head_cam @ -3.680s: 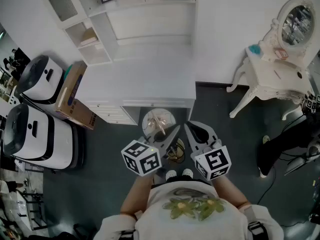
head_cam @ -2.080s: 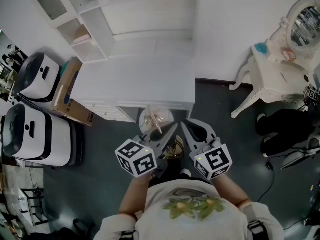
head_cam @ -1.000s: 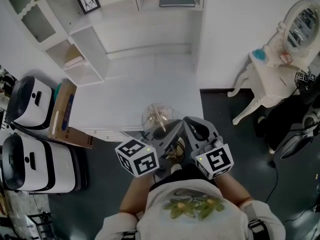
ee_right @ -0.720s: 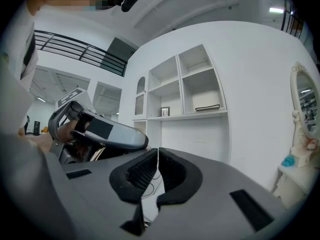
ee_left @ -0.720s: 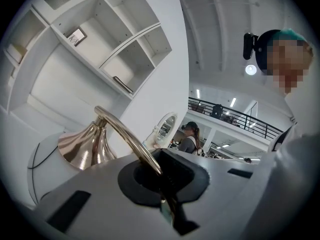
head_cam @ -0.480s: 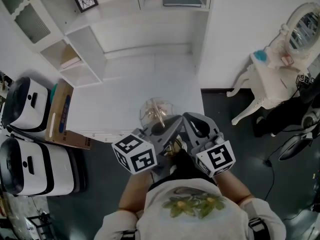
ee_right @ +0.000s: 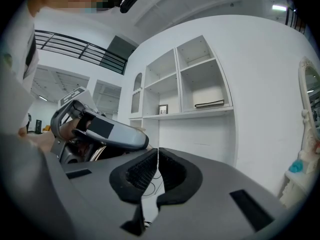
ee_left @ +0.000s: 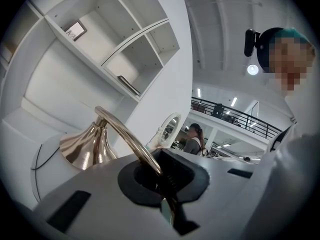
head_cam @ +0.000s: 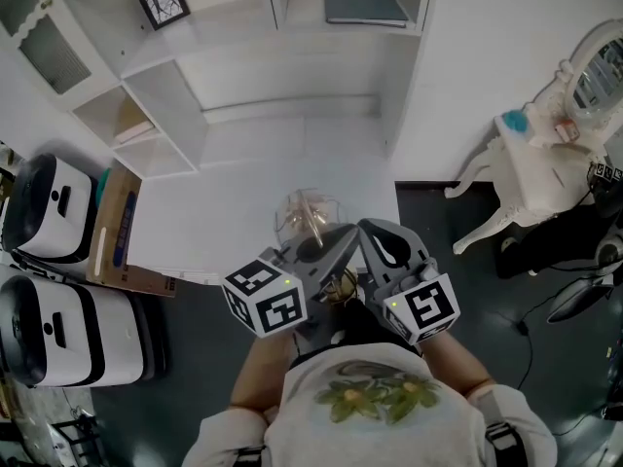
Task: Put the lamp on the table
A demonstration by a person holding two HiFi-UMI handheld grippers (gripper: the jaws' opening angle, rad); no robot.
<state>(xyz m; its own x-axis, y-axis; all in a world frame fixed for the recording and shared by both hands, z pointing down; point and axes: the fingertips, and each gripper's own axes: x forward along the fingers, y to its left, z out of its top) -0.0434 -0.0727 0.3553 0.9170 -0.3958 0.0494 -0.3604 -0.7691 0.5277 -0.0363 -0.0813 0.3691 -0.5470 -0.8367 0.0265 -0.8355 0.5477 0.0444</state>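
Person's carrying the lamp [head_cam: 310,224] w/ the left tongs [ee_left: 161,174] clamping its curved brass neck. Shade end is hanging over the front edge of the white surface [head_cam: 224,202], and the foot's sitting back btwn the two tools. Right tongs [ee_right: 157,165] are pressing together; a thin cord [ee_right: 151,184] is showing thru the slit, can't tell if it's pinched. Prob top-heavy imo: stiff, slick metal, and the glassy shade's looking fragile, so grab the neck or foot, not the shade. Foot's hiding mostly under the tongs, and the cord's plug end isn't showing anywhere.
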